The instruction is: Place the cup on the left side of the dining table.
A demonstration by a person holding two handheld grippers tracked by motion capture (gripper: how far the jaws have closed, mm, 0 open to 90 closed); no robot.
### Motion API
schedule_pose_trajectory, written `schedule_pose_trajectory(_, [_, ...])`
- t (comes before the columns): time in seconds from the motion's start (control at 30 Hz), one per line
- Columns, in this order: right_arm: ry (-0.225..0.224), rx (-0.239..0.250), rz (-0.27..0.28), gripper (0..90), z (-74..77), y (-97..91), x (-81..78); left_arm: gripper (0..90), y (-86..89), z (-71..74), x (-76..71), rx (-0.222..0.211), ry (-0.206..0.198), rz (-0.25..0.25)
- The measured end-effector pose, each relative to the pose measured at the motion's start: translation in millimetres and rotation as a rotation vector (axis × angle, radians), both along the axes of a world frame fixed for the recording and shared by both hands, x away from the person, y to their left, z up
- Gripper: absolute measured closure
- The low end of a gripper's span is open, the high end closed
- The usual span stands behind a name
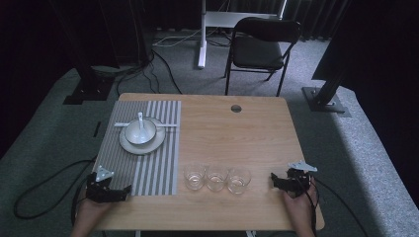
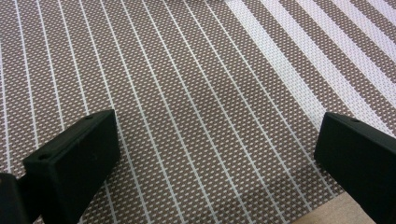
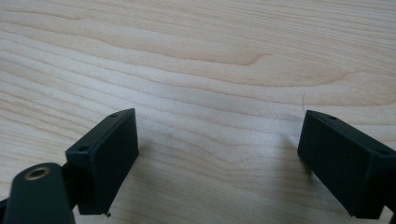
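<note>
I hold my left gripper [image 1: 109, 190] and right gripper [image 1: 289, 181] low at the near edge, both with jaws spread wide and empty.

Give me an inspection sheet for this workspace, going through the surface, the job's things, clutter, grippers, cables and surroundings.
Surface: wooden table with a striped placemat on its left part.
Job's things: three empty glasses in a row near the front edge; a bowl with a spoon on a plate on the placemat.
Clutter: nothing seen.
Grippers: left hand-held gripper over the placemat's front corner, jaws wide apart, nothing between them; right hand-held gripper over bare wood right of the glasses, jaws wide apart, empty.
Cables: a black cable loops over the carpet at left; more lie behind the table.
Surroundings: a folding chair behind the table, grey carpet, dark stands.
</note>
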State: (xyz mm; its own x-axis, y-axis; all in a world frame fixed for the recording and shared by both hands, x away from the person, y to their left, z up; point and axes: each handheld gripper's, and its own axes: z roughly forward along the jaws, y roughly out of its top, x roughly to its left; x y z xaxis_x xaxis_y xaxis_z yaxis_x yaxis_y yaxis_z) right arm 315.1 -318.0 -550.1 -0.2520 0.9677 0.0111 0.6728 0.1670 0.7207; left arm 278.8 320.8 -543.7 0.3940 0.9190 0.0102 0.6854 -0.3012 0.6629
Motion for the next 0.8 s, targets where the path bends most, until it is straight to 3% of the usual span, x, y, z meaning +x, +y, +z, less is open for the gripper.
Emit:
schedule_pose_trajectory(0.5, [-0.001,0.0,0.0,11.9,-0.2,0.0,-0.2,1.4,1.3,0.2,-0.4,-0.001,-0.003,-0.011])
schedule_pose_trajectory(0.8, [0.0,0.0,-0.003,11.9,-0.2,0.2,-0.5,1.4,4.1,2.0,-0.4,-0.033,0.01,-0.038])
